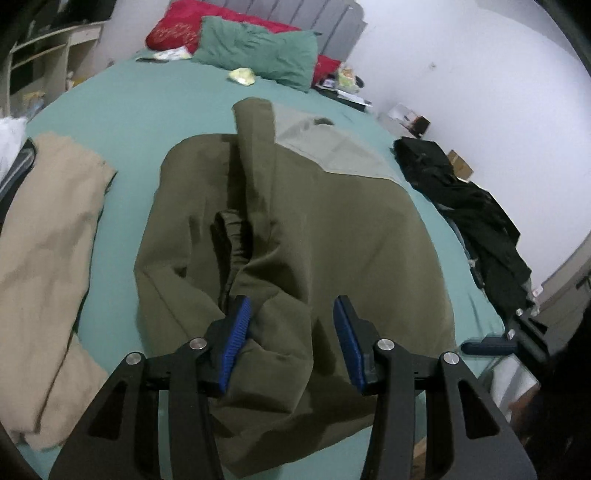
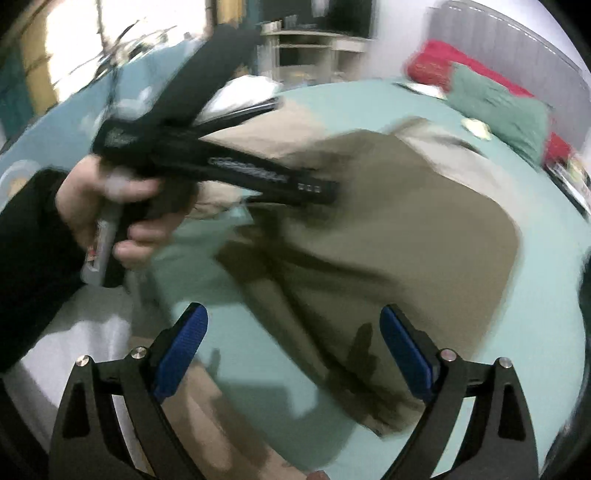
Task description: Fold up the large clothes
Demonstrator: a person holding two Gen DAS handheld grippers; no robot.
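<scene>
An olive-green jacket (image 1: 288,236) lies spread on the teal bed (image 1: 147,96), one sleeve folded over its middle and a pale lining showing near the collar. My left gripper (image 1: 291,328) is open, its blue pads (image 1: 236,332) low over the jacket's near hem, with cloth between the jaws but not pinched. In the right wrist view, which is blurred by motion, the jacket (image 2: 406,236) lies ahead and my right gripper (image 2: 295,354) is open and empty above its near edge. The left gripper's body (image 2: 258,173) and the hand holding it show at upper left.
A beige garment (image 1: 48,266) lies left of the jacket. A black garment (image 1: 472,206) lies along the bed's right edge. A green pillow (image 1: 258,51) and a red pillow (image 1: 177,29) sit at the headboard with small clutter. Shelves (image 1: 44,55) stand at far left.
</scene>
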